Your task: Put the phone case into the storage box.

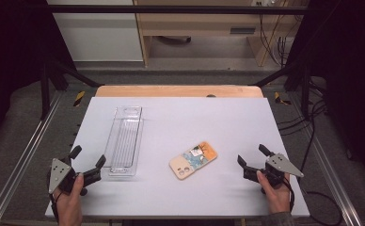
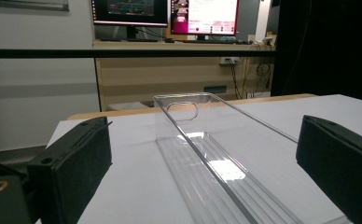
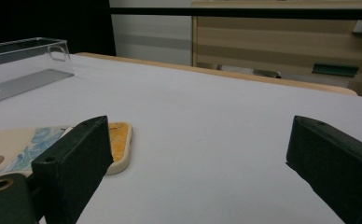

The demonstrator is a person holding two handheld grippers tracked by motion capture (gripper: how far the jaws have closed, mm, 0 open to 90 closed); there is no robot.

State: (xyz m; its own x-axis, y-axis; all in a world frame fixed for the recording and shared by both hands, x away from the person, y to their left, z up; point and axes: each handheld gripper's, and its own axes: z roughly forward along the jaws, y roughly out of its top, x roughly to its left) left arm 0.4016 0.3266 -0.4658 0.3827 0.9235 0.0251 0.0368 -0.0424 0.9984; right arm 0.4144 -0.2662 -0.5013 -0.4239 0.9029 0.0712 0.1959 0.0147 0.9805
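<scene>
A clear plastic tray (image 1: pixel 125 140) lies lengthwise on the left half of the white table (image 1: pixel 185 122), empty, with a cut-out handle at its far end. A phone case (image 1: pixel 193 159) with a beige rim and a blue and orange print lies flat right of the tray. My left gripper (image 1: pixel 87 157) rests open at the front left corner, just short of the tray's near end (image 2: pixel 226 177), with nothing between its jaws. My right gripper (image 1: pixel 253 157) rests open at the front right, to the right of the phone case (image 3: pixel 53 144), holding nothing.
A wooden strip (image 1: pixel 178 91) runs along the table's far edge. Metal frame rails (image 1: pixel 25 155) flank the table on both sides. Beyond stand a wooden desk (image 2: pixel 179 70) with monitors (image 2: pixel 170 11) and trailing cables (image 1: pixel 312 117).
</scene>
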